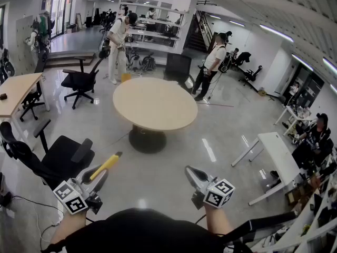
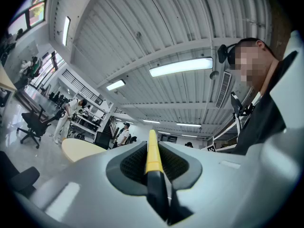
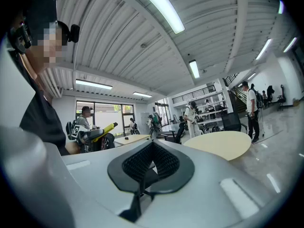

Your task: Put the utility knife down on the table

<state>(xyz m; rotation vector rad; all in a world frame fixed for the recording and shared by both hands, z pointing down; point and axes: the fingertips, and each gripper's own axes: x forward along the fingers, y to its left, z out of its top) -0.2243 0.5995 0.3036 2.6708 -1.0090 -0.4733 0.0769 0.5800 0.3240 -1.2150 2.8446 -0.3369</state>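
The utility knife [image 1: 106,165] has a yellow front and a black rear, and it sticks out forward from my left gripper [image 1: 99,175] at the lower left of the head view. In the left gripper view the jaws of the left gripper [image 2: 151,161] are shut on the knife [image 2: 152,152], which runs straight up between them. My right gripper [image 1: 189,169] is held level at the lower middle, and in its own view the right gripper [image 3: 152,147] is shut with nothing in it. The round beige table [image 1: 155,103] stands ahead, some way beyond both grippers.
A black office chair [image 1: 58,157] stands close on the left, and another chair [image 1: 79,82] is farther back. A wooden desk [image 1: 16,88] is at the far left, a white desk [image 1: 279,159] at the right. Two people [image 1: 117,38] [image 1: 210,65] stand beyond the round table.
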